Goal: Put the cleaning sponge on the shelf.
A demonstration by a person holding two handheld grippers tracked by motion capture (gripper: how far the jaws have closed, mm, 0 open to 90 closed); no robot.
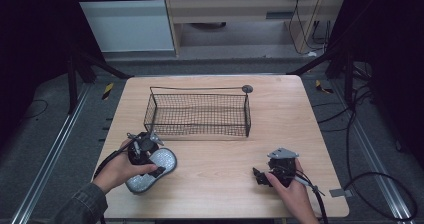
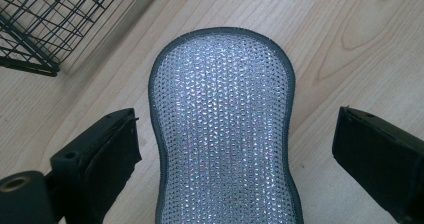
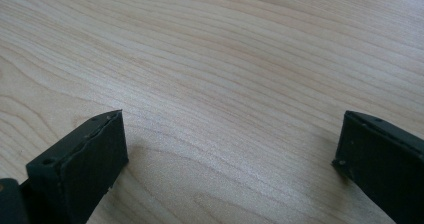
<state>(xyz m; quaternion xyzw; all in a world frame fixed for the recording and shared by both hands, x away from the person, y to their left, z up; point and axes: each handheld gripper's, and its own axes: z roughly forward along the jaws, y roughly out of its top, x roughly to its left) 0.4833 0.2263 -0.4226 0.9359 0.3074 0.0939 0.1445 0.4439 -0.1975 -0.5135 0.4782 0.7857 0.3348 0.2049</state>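
Pale wood table (image 1: 225,149) carries our wire basket (image 1: 198,113) toward 12 o'clock. Our left gripper (image 2: 235,154) stands wide open astride the silver scrub pad (image 2: 222,129) at 8 o'clock, gripping nothing. Our right gripper (image 3: 230,159), at 4 o'clock, gapes empty above bare wood.

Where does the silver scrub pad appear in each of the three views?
High view: the pad lies at lower left on the table, under the left gripper.
Left gripper view: the pad fills the centre, between the open jaws.
Right gripper view: not in it; bare table.
Shared landmark: the wire basket, seen at upper left in the left gripper view.
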